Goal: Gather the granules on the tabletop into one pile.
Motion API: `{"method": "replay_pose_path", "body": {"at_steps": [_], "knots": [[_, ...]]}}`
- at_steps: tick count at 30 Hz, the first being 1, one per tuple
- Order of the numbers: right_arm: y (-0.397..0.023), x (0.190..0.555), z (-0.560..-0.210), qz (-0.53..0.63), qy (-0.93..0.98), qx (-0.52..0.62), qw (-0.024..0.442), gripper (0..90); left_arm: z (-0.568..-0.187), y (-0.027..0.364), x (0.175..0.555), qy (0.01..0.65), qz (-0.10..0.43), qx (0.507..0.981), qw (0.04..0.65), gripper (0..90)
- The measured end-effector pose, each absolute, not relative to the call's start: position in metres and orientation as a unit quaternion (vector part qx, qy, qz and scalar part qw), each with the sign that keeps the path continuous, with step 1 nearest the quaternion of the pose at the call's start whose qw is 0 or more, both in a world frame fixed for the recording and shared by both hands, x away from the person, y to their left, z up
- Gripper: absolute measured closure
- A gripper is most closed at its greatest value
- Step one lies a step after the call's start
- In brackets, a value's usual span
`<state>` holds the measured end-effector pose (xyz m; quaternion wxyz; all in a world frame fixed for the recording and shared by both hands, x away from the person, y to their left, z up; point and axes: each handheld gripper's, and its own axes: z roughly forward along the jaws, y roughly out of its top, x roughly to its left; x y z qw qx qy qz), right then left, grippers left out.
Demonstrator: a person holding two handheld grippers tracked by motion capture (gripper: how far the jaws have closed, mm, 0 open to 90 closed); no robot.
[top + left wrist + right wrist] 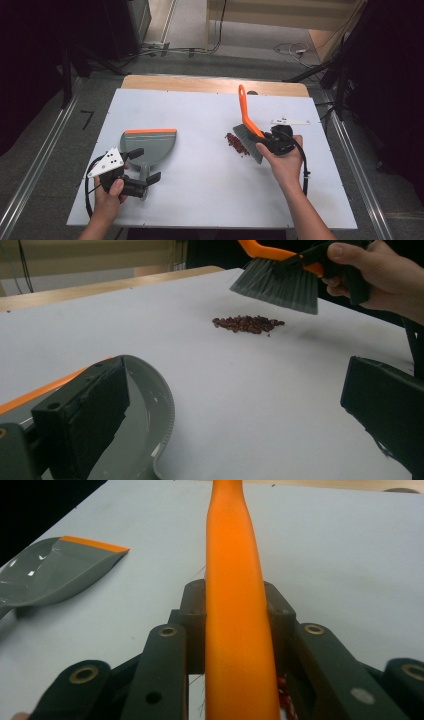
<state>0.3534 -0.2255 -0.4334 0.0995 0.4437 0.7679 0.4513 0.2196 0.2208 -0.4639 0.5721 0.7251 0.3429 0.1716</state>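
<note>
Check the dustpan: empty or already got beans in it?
Empty. The dustpan shows bare grey inside; the red beans lie piled on the table, apart from it, below the brush.

Even overhead light is falling on the white worktop [210, 190], leaving it bright while the room around it is sinking into near black. Shadows are lying soft and short: a faint smudge is showing under the brush [280, 285] in the left gripper view. Glare is glinting in small white patches on the grey dustpan [45, 575] (right gripper view). The orange handle [240, 630] and the black jaws close to each lens are blurring, and the high view is looking grainy throughout.
</note>
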Motion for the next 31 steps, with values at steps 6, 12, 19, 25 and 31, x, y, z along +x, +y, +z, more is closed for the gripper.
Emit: {"method": "replay_pose_path", "body": {"at_steps": [6, 12, 19, 25, 31], "knots": [[-0.255, 0.334, -0.432, 0.457, 0.763, 0.443, 0.109, 68.7, -0.464, 0.221, 0.219, 0.344, 0.174, 0.724, 0.572, 0.0], [-0.284, 0.312, -0.44, 0.464, 0.758, 0.445, 0.114, 68.8, -0.463, 0.222, 0.218, 0.346, 0.18, 0.722, 0.571, 0.0], [-0.316, 0.29, -0.445, 0.474, 0.746, 0.455, 0.112, 68.8, -0.463, 0.227, 0.217, 0.349, 0.19, 0.717, 0.572, 0.0], [-0.333, 0.283, -0.45, 0.474, 0.743, 0.457, 0.122, 68.8, -0.463, 0.229, 0.217, 0.352, 0.195, 0.714, 0.573, 0.0], [-0.333, 0.285, -0.454, 0.469, 0.746, 0.456, 0.125, 68.7, -0.464, 0.228, 0.217, 0.351, 0.195, 0.716, 0.571, 0.0]]}}
